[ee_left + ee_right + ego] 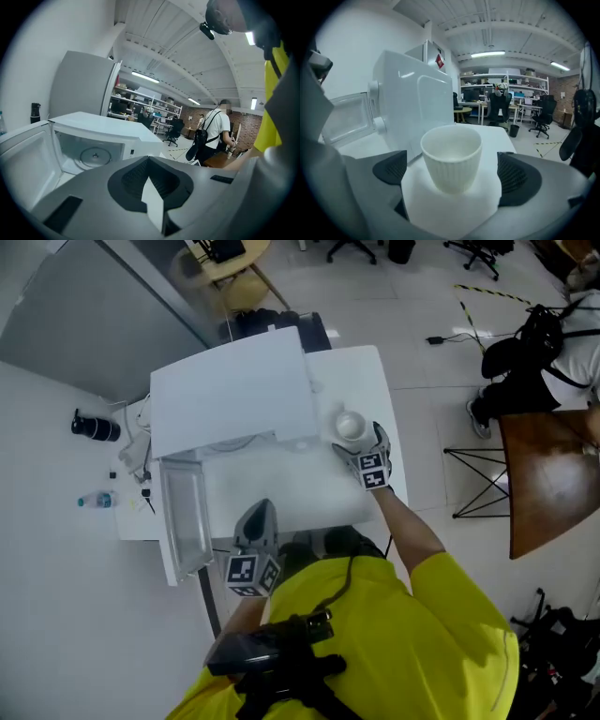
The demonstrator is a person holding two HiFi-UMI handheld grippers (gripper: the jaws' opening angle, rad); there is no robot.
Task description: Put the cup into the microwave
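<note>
Likely light, stiff and chippable, the ribbed cup (451,157) stands untouched between the spread jaws of the right hand-held gripper (453,172), best pinched across its mid-wall.

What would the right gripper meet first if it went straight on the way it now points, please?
The cup. It stands upright on the table, straight ahead between the right gripper's open jaws and apparently untouched. The microwave sits left of that line.
</note>
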